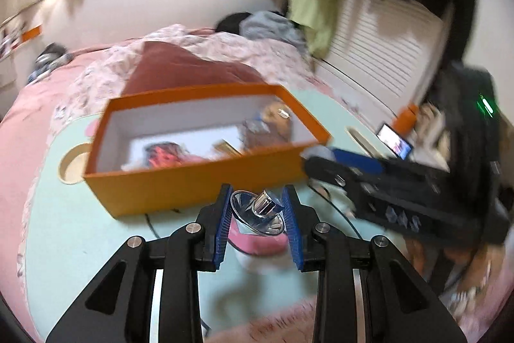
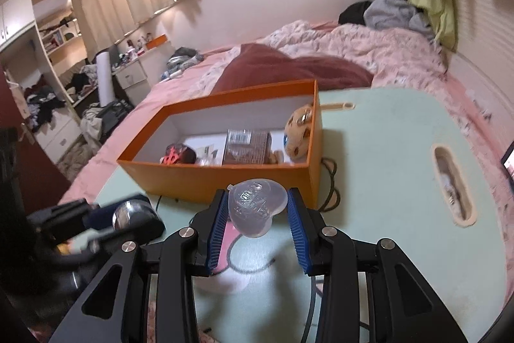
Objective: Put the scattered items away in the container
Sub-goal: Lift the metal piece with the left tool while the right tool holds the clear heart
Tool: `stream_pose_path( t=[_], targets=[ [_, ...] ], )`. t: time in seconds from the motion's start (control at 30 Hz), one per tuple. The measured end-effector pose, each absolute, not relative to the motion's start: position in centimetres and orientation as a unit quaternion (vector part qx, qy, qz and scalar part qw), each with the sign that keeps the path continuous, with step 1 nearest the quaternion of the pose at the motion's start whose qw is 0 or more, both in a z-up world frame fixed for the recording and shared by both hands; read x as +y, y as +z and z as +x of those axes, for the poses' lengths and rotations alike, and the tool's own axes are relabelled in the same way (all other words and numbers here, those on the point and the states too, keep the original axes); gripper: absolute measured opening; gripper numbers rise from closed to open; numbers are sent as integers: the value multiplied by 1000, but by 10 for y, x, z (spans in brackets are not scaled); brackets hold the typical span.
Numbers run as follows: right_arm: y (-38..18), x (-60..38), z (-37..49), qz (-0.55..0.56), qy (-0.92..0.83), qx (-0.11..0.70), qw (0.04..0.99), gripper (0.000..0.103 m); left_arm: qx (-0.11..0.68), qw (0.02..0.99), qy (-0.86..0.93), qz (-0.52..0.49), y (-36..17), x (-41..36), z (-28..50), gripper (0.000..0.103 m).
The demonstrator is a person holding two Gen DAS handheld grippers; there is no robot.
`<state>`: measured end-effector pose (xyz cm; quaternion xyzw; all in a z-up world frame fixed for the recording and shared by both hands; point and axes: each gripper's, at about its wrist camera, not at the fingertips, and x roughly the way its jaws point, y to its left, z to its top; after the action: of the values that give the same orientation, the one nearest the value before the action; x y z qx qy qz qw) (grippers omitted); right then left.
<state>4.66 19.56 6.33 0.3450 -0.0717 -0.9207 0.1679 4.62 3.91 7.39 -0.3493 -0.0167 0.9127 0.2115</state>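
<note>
— Left tongs (image 1: 258, 208): what are they doing?

— Gripping one shiny chrome object with a knob (image 1: 258, 211); both blue pads are pressing its sides, jaws partly closed, just in front of the orange box (image 1: 199, 179). That view is blurring.

— And the right tongs (image 2: 257, 209)?

— They are clamping one clear plastic heart-shaped piece (image 2: 257, 206), a pad on each side, jaws about as narrow as the left pair. It is hanging above the mint-green worktop (image 2: 385, 150), near the box's front wall.

— How many things are lying in the box?

— I am counting four clearly in the right wrist view: one dark item with red marking (image 2: 176, 154) at the left, one brown packet (image 2: 247, 147) in the middle, one cookie-patterned plush (image 2: 300, 130) leaning against the right wall, and some small pale bits (image 2: 207, 155) between the first two. More I cannot tell.

— Where is the box sitting?

— On the worktop, which is resting over a bed with a pink quilt (image 2: 369, 50). One black cord (image 2: 331, 179) is looping beside the box's right corner, and one phone with a lit screen (image 1: 394, 145) is lying off to the right.
</note>
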Motion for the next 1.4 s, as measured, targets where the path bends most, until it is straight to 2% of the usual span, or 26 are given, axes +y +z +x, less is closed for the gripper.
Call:
stream_pose_path(
  t=[0.2, 0.37, 0.63, 1.4],
  targets=[
    [70, 184, 47, 327, -935, -42, 130, 36, -33, 113, 940, -320, 65, 26, 26, 32],
    [60, 178, 53, 338, -933, -24, 123, 36, -50, 117, 939, -319, 45, 17, 39, 32],
    [59, 164, 60, 328, -936, 12, 124, 36, -56, 114, 941, -314, 44, 11, 43, 32],
    [60, 164, 61, 328, -936, 10, 127, 36, -53, 114, 944, -304, 47, 13, 47, 32]
  ],
)
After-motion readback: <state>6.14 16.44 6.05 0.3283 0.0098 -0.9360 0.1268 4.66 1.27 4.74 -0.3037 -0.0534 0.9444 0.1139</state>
